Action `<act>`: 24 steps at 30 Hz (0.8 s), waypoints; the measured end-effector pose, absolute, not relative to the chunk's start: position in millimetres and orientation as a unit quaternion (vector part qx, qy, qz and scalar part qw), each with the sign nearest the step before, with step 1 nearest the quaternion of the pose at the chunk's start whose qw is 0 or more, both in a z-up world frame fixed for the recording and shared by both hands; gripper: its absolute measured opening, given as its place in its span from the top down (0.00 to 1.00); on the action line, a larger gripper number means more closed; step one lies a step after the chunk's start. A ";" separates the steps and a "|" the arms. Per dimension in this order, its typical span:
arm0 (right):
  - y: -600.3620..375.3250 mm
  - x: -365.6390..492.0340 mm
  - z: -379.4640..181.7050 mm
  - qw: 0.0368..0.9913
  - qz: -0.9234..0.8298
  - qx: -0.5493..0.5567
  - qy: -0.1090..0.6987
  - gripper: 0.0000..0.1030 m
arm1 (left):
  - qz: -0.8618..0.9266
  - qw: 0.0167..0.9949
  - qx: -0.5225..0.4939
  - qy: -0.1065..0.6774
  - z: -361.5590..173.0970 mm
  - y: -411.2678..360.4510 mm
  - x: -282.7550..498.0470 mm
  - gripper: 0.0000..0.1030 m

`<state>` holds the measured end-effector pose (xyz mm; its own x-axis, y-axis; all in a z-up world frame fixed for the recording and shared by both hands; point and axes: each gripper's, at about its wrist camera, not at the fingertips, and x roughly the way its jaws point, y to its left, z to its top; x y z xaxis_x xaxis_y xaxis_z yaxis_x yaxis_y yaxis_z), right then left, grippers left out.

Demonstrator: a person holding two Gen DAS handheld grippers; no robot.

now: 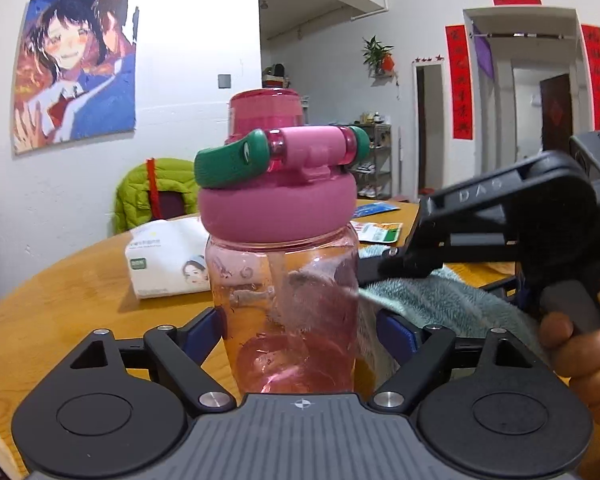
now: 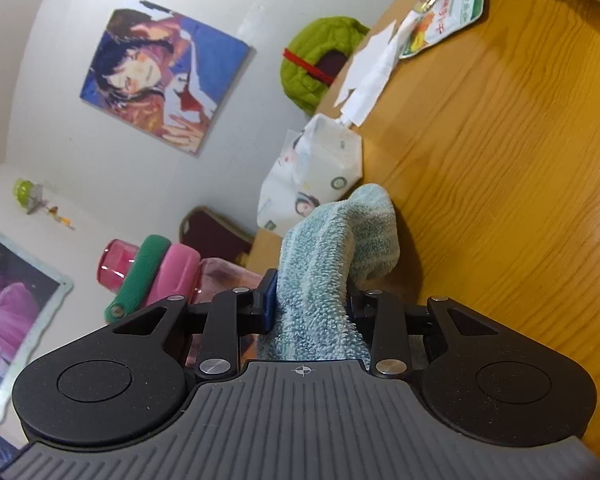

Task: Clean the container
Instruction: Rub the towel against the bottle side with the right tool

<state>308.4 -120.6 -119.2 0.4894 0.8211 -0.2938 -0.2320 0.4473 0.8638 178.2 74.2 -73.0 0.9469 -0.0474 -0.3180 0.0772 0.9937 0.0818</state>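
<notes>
A clear pink water bottle with a pink lid and a green handle stands upright between the blue pads of my left gripper, which is shut on its lower body. My right gripper comes in from the right, shut on a teal towel that lies against the bottle's right side. In the right wrist view, which is rolled sideways, the towel bulges out past the right gripper. The bottle's lid shows at the left, just beyond the left finger. The bottle's base is hidden.
The wooden table carries a white tissue pack behind the bottle and snack packets further back. A chair with a green jacket stands at the far edge. A person's hand holds the right gripper.
</notes>
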 end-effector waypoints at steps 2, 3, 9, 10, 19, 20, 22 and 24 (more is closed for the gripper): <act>-118.9 308.6 -120.6 0.773 0.335 0.385 0.378 0.65 | -0.028 0.985 0.064 0.159 -74.7 70.1 179.3 0.22; -118.2 308.6 -121.4 0.775 0.331 0.380 0.381 0.65 | -0.026 0.984 0.073 0.158 -75.6 67.9 179.7 0.22; -131.9 302.5 -117.6 0.757 0.371 0.429 0.324 0.69 | -0.026 0.984 0.077 0.157 -77.9 65.0 178.3 0.22; -136.8 301.3 -117.2 0.741 0.389 0.454 0.305 0.69 | -0.026 0.984 0.077 0.157 -78.1 64.8 178.2 0.22; -138.6 312.1 -150.2 0.651 0.403 0.544 0.344 0.68 | -0.029 0.984 0.080 0.156 -79.7 62.6 176.5 0.22; -136.8 313.7 -153.5 0.663 0.380 0.530 0.368 0.67 | -0.029 0.984 0.082 0.156 -80.0 61.8 176.4 0.22; -130.5 316.5 -160.0 0.688 0.339 0.492 0.413 0.67 | -0.027 0.984 0.084 0.156 -80.4 60.9 176.3 0.22; -124.0 318.4 -162.4 0.706 0.318 0.465 0.429 0.67 | -0.029 0.984 0.082 0.156 -80.3 61.4 175.9 0.22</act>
<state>318.4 -124.0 -162.4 0.4301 0.8478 -0.3103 -0.0506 0.3658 0.9293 175.9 61.4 -80.3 0.9499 -0.0310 -0.3109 0.0822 0.9848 0.1528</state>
